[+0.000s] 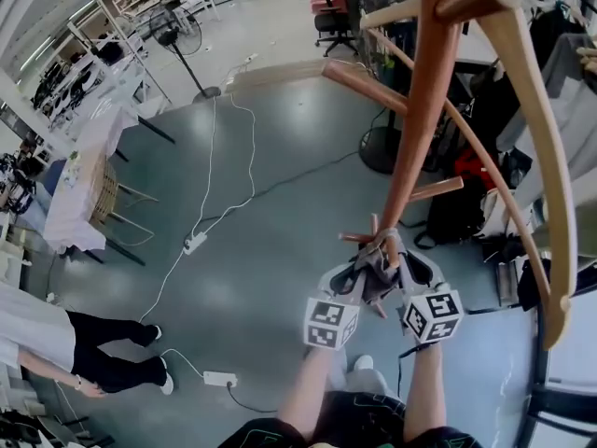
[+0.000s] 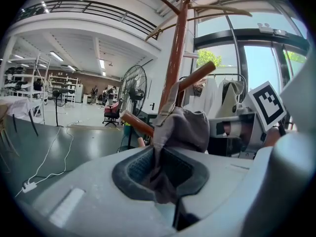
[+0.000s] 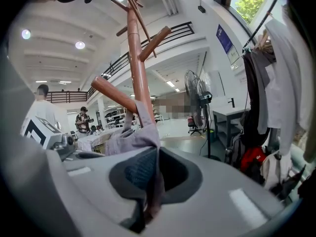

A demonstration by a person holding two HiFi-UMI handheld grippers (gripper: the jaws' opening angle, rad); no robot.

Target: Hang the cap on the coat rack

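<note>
The left gripper (image 2: 159, 176) has its fingers (image 2: 84, 196) closed on a fold of the grey cap (image 2: 186, 127), the cloth pinched down into the narrow slot between the dark pads. The right gripper (image 3: 153, 177) has its fingers (image 3: 237, 196) clamped the same way on another edge of the cap, with fabric trailing down between them. In the head view the two grippers sit side by side and close together, each marker cube facing up. The cap is bunched between their tips, right against the pole of the wooden coat rack (image 1: 424, 110), low down where short pegs (image 1: 438, 190) stick out. In the left gripper view one such peg (image 2: 136, 124) pokes out just beside the cap, and a strap of the cap runs up along the pole. Whether the cap is caught on any peg I cannot tell. Longer curved arms of the rack sweep overhead. Around its base lies a grey-green floor (image 1: 270, 213), crossed by a white cable (image 1: 210, 171) leading to a power strip (image 1: 196, 243). A standing fan (image 1: 177, 31) is farther off, and a worktop (image 1: 75, 194) draped in white is at the left. A person (image 1: 93, 348) stands at the lower left, and clothes (image 3: 266, 98) hang at the right.
</note>
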